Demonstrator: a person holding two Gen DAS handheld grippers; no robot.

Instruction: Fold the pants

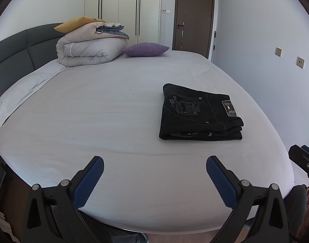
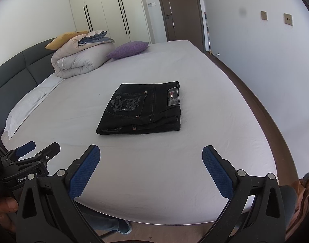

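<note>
Left gripper (image 1: 155, 168) jaws apart, empty, pants (image 1: 201, 114) folded on bed (image 1: 113, 121) ahead-right; right gripper (image 2: 151, 158) likewise spread, pants (image 2: 142, 111) centred (fold looks complete: only square edges if needed, lightly).

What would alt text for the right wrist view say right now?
Black pants lie folded in a compact stack on the white bed, pocket embroidery and waist patch facing up. The right gripper hangs open near the bed's edge, holding nothing; the left gripper shows at the left.
</note>
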